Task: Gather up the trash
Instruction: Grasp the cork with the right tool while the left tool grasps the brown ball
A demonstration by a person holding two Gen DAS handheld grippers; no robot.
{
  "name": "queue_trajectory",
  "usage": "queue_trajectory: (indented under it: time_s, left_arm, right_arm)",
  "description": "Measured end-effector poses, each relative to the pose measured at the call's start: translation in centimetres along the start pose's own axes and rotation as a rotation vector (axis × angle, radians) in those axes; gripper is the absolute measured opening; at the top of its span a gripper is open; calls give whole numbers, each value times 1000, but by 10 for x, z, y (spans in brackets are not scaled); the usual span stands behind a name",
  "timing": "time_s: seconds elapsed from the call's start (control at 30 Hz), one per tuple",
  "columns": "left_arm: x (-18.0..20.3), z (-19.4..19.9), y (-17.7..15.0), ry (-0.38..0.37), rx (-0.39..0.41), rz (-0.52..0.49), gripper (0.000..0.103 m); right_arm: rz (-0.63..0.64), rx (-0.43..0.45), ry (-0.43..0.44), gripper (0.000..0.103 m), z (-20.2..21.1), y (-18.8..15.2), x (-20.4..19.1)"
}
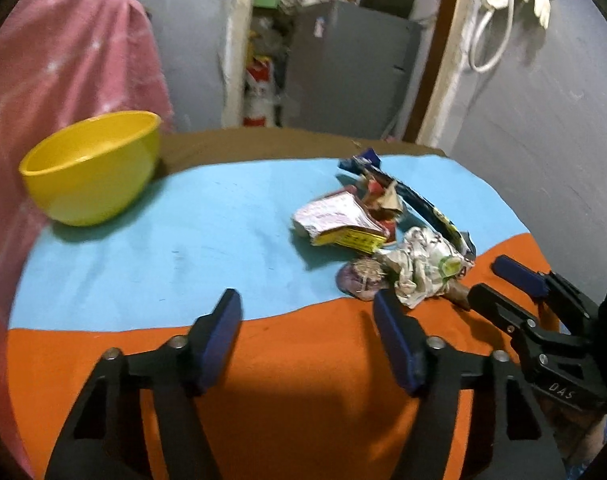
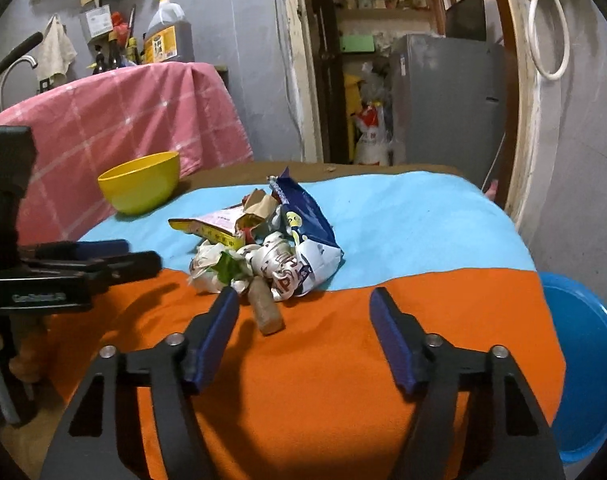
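Trash [image 1: 383, 232] sits heaped near the middle of the worktop [image 1: 303, 380], mostly on the light blue cloth [image 1: 183, 240] and spilling over the seam onto the orange cloth [image 2: 323, 380]. I make out a dark blue snack bag [image 2: 303, 216], a pink and yellow packet [image 1: 339, 220], crumpled white wrappers [image 1: 419, 272] and a brown stub [image 2: 265, 308] lying at the heap's near edge.

From my left view, the left hand-held gripper [image 1: 307, 312] hangs over the orange cloth with its jaws apart and nothing between them; the heap lies ahead and to the right, its nearest wrapper just beside the right fingertip, though I cannot tell whether they touch. My right hand-held gripper [image 2: 303, 308] is likewise released and empty, with the heap straight ahead and the brown stub lying just inside its left fingertip.

A yellow bowl [image 1: 91, 168] stands at the far left of the blue cloth, well apart from the trash. A blue tub [image 2: 583, 360] shows beyond the worktop's right edge.
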State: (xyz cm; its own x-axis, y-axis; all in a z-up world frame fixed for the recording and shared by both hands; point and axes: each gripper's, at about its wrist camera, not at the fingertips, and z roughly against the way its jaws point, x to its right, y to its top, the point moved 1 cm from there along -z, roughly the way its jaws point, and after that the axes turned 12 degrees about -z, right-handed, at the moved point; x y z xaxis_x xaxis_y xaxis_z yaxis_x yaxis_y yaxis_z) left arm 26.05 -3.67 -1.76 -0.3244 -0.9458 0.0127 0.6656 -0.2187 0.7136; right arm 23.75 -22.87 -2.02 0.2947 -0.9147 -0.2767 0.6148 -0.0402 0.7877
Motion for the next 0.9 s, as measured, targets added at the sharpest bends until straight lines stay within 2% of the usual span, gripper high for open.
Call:
queue_trajectory:
  time_s: [0.17, 0.5, 0.63, 0.7, 0.77, 0.9]
  left_arm:
    - [5, -14, 8, -54, -29, -38, 48]
    - [8, -29, 18, -93, -36, -60, 42]
    - [11, -33, 22, -118, -45, -79, 31]
    - [14, -36, 23, -144, -49, -89, 25]
    - [16, -36, 23, -140, -51, -98, 24]
    - [17, -33, 21, -127, -51, -88, 23]
  right_arm:
    - [19, -24, 16, 47, -3, -1, -4]
    - [65, -69, 30, 36, -13, -4, -12]
    - [83, -83, 35, 30, -16, -6, -15]
    - [88, -89, 45, 18, -17, -7, -16]
    - [86, -96, 49, 14, -17, -8, -18]
    - [59, -103, 60, 13, -15, -8, -19]
